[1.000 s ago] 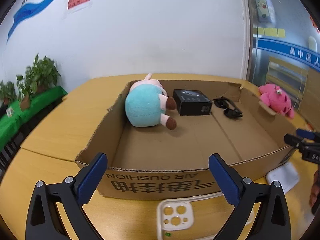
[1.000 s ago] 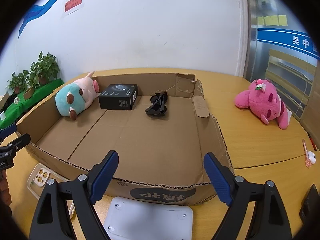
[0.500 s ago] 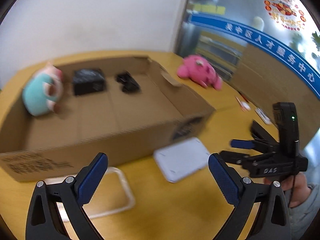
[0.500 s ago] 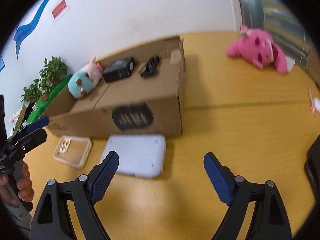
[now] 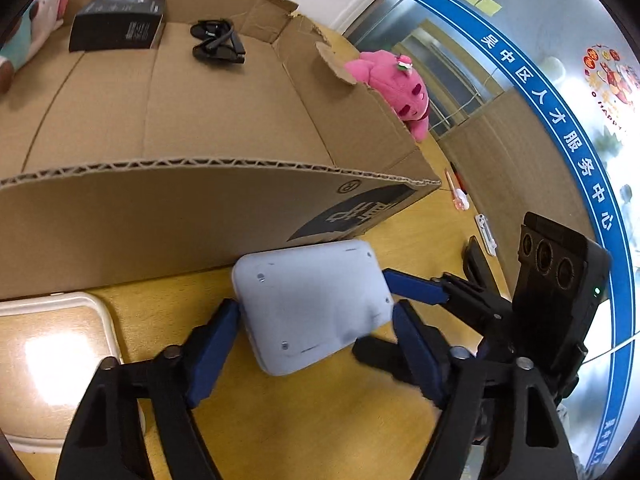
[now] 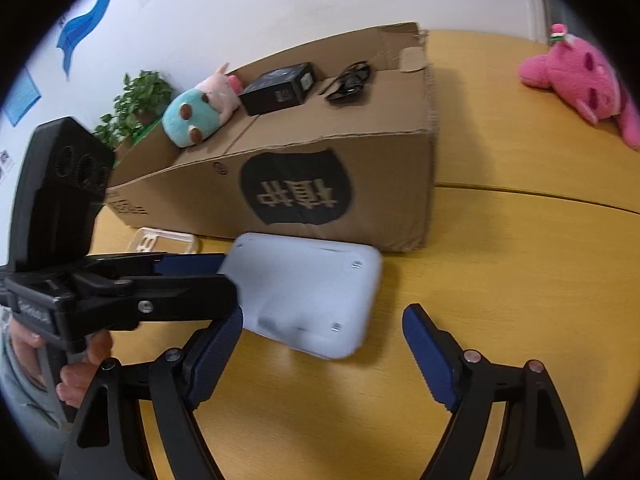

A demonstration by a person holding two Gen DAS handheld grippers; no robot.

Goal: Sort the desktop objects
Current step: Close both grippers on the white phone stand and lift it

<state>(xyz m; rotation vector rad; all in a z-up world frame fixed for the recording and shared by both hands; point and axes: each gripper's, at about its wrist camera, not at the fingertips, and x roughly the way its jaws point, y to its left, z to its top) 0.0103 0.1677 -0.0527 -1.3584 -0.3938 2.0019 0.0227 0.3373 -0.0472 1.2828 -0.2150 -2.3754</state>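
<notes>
A white flat device [image 5: 312, 304] [image 6: 304, 296] lies on the wooden table against the front of the cardboard box [image 5: 200, 164] [image 6: 380, 184]. My left gripper [image 5: 316, 310] [image 6: 228, 276] straddles it. Its jaws are closing, and the pad tips reach the device's two sides without a clear press. My right gripper [image 6: 326, 316] comes in from the opposite side, open and closing slightly, with the device's near edge between its tips. Its fingers [image 5: 416, 288] sit at the device's right corner.
In the box lie a teal and pink plush [image 6: 196, 116], a black carton [image 5: 116, 20] and sunglasses [image 5: 218, 44]. A clear phone case [image 5: 52, 360] lies left of the device. A pink plush [image 6: 576, 76] and a pen [image 5: 458, 192] lie right of the box.
Both grippers have tipped down from the box toward the white device. The left one swung right and came close over it, and its jaws narrowed around it. The right one drew nearer.
</notes>
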